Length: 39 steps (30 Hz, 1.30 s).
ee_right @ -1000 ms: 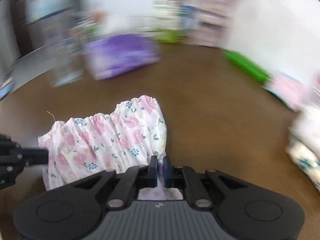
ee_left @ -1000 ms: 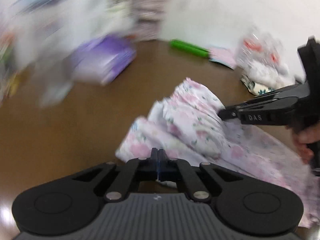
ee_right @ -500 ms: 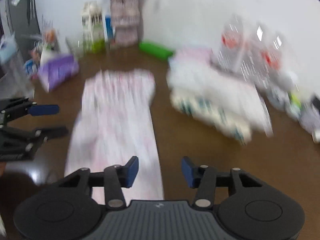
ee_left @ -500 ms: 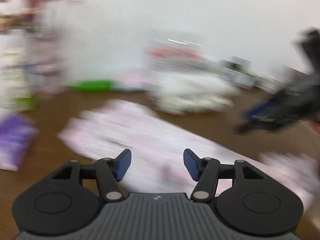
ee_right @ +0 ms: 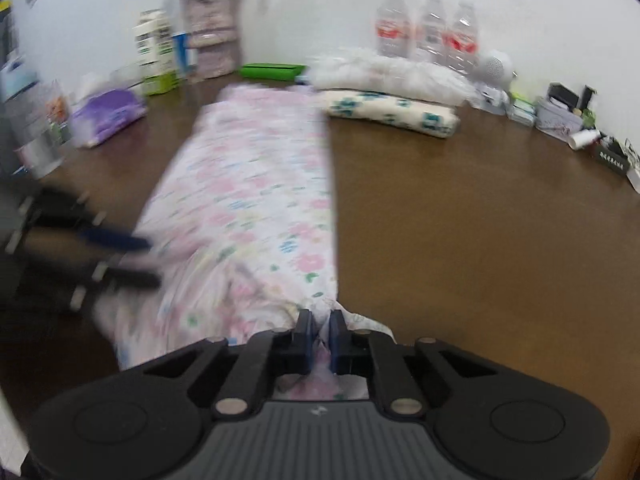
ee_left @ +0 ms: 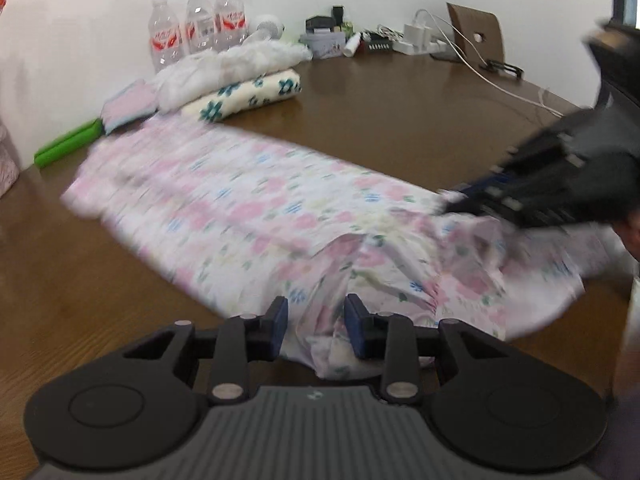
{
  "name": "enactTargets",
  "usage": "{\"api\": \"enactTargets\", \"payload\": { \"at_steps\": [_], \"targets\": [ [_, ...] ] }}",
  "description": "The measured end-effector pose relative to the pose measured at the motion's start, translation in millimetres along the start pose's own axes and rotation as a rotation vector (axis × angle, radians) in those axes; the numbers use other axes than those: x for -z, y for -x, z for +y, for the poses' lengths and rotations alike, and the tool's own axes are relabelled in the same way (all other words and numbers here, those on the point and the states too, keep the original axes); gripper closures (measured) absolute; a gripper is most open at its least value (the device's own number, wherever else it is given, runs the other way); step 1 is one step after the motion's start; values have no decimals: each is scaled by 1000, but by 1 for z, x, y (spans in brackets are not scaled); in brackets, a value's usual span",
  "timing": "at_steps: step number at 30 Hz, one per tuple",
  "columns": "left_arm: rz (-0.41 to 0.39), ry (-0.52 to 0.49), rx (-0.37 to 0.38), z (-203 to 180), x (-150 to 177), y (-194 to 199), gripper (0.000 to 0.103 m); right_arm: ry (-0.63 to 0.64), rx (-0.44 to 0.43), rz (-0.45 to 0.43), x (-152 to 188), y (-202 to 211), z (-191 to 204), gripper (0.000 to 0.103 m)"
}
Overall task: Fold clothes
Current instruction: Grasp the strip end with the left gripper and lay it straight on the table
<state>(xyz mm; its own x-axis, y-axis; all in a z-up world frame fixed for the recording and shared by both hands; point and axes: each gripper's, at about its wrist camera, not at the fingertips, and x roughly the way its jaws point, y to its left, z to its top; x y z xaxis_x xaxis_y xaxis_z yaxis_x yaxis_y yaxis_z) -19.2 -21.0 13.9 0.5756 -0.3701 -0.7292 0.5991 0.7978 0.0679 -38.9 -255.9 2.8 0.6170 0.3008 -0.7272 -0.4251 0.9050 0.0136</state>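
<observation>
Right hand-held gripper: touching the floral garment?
Touching. The right wrist view shows the right hand-held gripper with its jaws nearly closed on a pinched fold at the near end of the floral garment.

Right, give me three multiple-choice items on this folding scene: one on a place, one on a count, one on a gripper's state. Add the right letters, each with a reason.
1. Where does the cream towel with teal flowers lie?
A. Under the fluffy white cloth
B. On the purple packet
C. In a gripper

2. How many clear plastic water bottles with red labels stand by the wall?
A. One
B. Three
C. Five

3. How does the right gripper stand?
A. Wide open above bare table
B. Out of view
C. Pinched on the near end of the pink floral garment

Answers:
1 A, the white cloth sits on top of the towel in both views.
2 B, three red-labelled bottles stand side by side.
3 C, its fingers are nearly together with floral fabric between them, while the left gripper is open around a fold.
</observation>
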Motion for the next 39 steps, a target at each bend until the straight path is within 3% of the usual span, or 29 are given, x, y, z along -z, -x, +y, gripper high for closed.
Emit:
{"api": "enactTargets", "payload": {
  "at_steps": [2,4,5,6,7,9,13,15,19,21,23,24,27,28,30,32,33,34,35,36,37,38,39],
  "targets": [
    [25,8,-27,20,13,12,61,22,-50,-8,13,15,34,91],
    [48,34,-130,33,20,26,62,30,-183,-38,20,34,45,87],
    [19,35,-168,32,23,40,63,34,-214,-75,21,47,41,86],
    [-15,38,-191,29,26,53,62,38,-242,-112,22,59,37,78],
    [-63,48,-154,21,28,67,60,43,-230,-145,24,69,28,69],
    [-112,42,-92,-1,34,75,49,63,-280,-146,32,75,13,60],
    [-104,-1,-13,-47,44,57,54,125,-392,-129,56,78,6,58],
    [-72,10,-11,-56,51,44,59,252,-407,-147,73,91,18,57],
    [-115,48,-3,-54,56,44,58,511,-428,-208,101,114,41,37],
    [-125,60,5,-53,57,44,56,610,-409,-206,105,108,52,41],
    [-137,80,12,-50,60,45,53,676,-399,-181,107,99,62,69],
    [-157,93,23,-47,62,53,51,695,-407,-149,106,94,64,88],
    [-214,121,66,-41,68,79,44,737,-439,-130,96,98,67,96],
    [-226,84,122,-46,69,89,43,767,-437,-150,90,103,69,98],
    [-251,8,228,-56,72,108,26,825,-435,-192,72,112,74,98],
    [-302,-80,287,-78,74,118,18,898,-430,-236,51,117,85,98],
    [-313,-105,272,-86,74,116,18,942,-428,-256,40,119,92,99],
    [-310,-108,221,-93,73,110,19,982,-439,-268,30,118,99,100],
    [-293,-77,166,-95,72,102,34,1022,-450,-279,21,117,107,100],
    [-274,-40,116,-95,70,93,72,1047,-450,-288,15,113,114,100],
    [-250,21,89,-89,70,86,91,1073,-451,-298,9,110,120,100],
    [-242,103,76,-80,72,84,97,1096,-449,-307,3,106,126,96],
    [-263,205,77,-66,78,85,98,1090,-419,-325,-1,104,127,85]
  ]
}}
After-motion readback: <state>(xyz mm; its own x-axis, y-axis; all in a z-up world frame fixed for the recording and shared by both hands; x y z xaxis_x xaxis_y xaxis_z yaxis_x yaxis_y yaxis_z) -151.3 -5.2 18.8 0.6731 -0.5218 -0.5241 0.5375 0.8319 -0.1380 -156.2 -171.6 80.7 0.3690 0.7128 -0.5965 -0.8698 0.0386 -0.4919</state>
